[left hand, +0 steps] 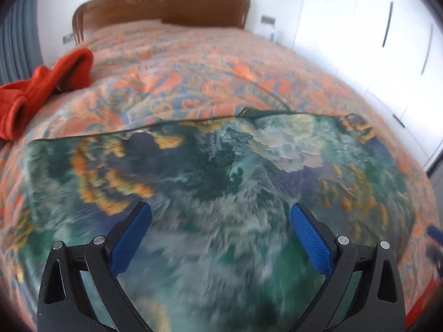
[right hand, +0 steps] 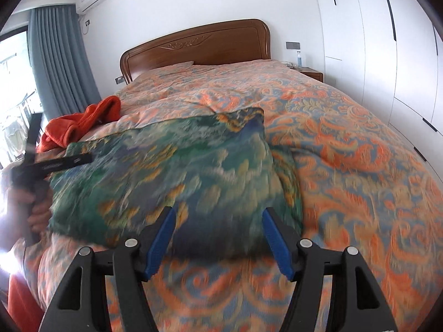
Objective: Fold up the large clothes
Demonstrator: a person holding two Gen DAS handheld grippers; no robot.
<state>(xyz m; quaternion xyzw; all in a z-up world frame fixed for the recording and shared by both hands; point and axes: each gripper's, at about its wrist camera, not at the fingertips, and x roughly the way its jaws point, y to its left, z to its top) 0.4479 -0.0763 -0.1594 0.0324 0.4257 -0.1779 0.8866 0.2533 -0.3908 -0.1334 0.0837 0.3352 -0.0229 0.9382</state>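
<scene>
A large green-and-blue patterned garment point(left hand: 221, 179) with orange and cream blotches lies spread on the bed; it also shows in the right wrist view point(right hand: 177, 171). My left gripper point(left hand: 221, 213) is open and empty, hovering over the garment's near part. My right gripper point(right hand: 218, 215) is open and empty, over the garment's near right edge. The hand-held left gripper point(right hand: 30, 149) shows at the left in the right wrist view, beside the garment's left edge.
The bed has an orange-and-blue floral cover point(right hand: 346, 166) and a wooden headboard point(right hand: 199, 47). A red-orange garment point(left hand: 47, 83) lies crumpled at the bed's left side point(right hand: 80, 124). White wardrobes point(right hand: 387, 55) line the right; a curtain point(right hand: 58, 61) hangs left.
</scene>
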